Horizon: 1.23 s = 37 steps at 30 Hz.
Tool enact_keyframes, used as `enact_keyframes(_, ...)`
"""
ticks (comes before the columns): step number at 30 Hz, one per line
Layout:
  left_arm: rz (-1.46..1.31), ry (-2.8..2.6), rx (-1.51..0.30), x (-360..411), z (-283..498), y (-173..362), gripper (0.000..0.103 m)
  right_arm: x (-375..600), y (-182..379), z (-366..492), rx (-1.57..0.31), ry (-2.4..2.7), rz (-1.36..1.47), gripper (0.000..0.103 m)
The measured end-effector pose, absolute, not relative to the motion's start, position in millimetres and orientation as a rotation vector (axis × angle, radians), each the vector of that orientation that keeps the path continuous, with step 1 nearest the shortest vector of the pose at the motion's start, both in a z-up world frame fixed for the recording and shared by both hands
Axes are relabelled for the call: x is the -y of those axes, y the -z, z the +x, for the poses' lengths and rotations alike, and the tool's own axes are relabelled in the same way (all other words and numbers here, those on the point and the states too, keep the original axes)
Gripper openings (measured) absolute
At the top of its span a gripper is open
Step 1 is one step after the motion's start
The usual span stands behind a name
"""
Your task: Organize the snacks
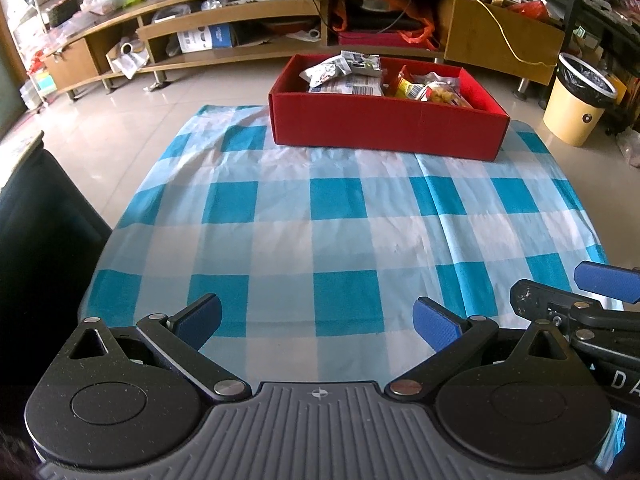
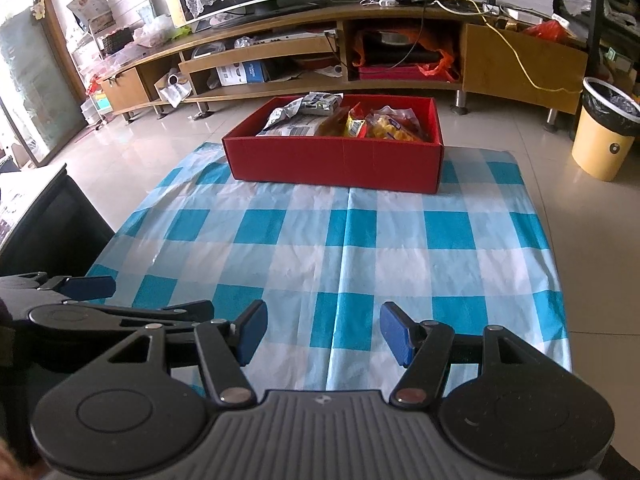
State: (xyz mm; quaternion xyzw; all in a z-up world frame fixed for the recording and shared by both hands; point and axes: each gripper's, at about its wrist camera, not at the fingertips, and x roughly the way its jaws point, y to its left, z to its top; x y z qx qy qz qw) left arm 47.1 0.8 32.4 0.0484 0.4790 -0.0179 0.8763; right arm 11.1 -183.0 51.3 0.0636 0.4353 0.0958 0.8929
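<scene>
Red box [image 1: 384, 128] of snacks [image 1: 352, 74] sits well beyond both tongs — left tongs [image 1: 318, 322], right tongs [image 2: 323, 332] — both empty.

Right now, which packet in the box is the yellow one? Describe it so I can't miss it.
On the blue checked cloth sits a red box. Inside it, just right of the middle, stands a bright yellow packet. The silver-white wrappers lie to its left, the clear bag of pale yellow snacks to its right.

Bare checked cloth [image 2: 340, 240] up front; red box [image 2: 336, 158] at far edge.
</scene>
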Motion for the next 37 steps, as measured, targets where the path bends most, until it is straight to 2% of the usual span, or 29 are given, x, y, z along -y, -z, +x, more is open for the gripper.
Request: enact_keyframes(37,0.103,0.04,-0.992,1.9,48.0,-33.3,0.102,183.8,-51.2,10.2,-0.903,-0.199,0.132,0.059)
